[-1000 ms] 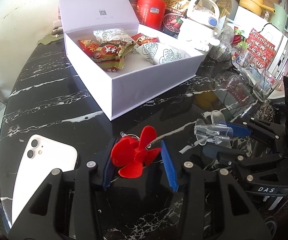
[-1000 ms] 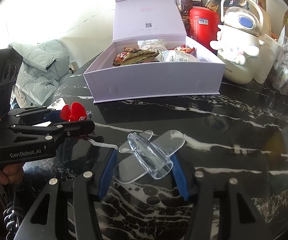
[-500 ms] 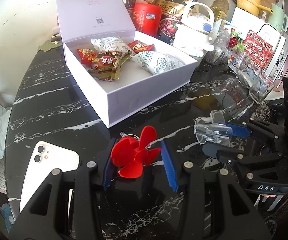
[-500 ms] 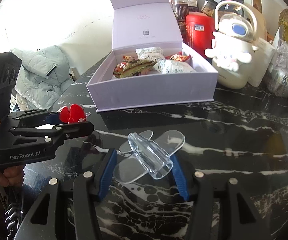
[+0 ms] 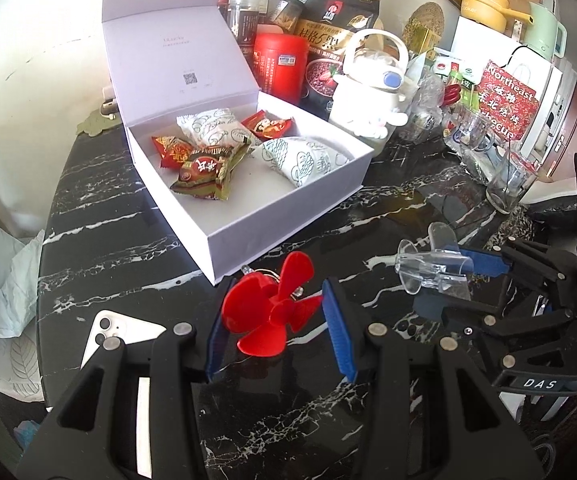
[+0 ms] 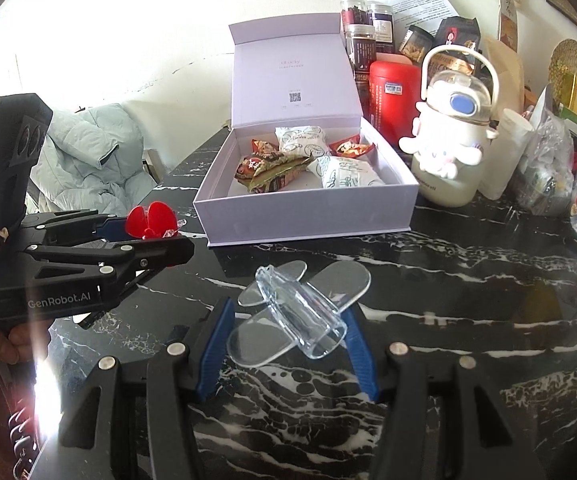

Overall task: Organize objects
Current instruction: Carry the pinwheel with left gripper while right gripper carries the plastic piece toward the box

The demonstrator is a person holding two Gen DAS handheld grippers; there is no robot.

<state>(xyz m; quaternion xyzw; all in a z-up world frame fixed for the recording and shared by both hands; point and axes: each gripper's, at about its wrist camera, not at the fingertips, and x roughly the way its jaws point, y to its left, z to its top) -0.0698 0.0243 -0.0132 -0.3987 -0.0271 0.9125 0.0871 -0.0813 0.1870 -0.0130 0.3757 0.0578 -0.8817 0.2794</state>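
The left gripper (image 5: 274, 318) is clamped on a red propeller (image 5: 272, 312); the right gripper (image 6: 288, 330) pinches a clear plastic propeller (image 6: 300, 312) by its hub and blades. Both toys are carried above the black marble table (image 6: 468, 280), and the open white box (image 5: 288, 224) sits at about twelve o'clock from each. They look light and stiff, the clear one probably slick and easy to crack, so a grip across the hub seems safest. The box's front half is bare; snack packets (image 5: 208, 164) fill the back. The front wall must be cleared, and a phone (image 5: 120, 332) lies at nine o'clock.
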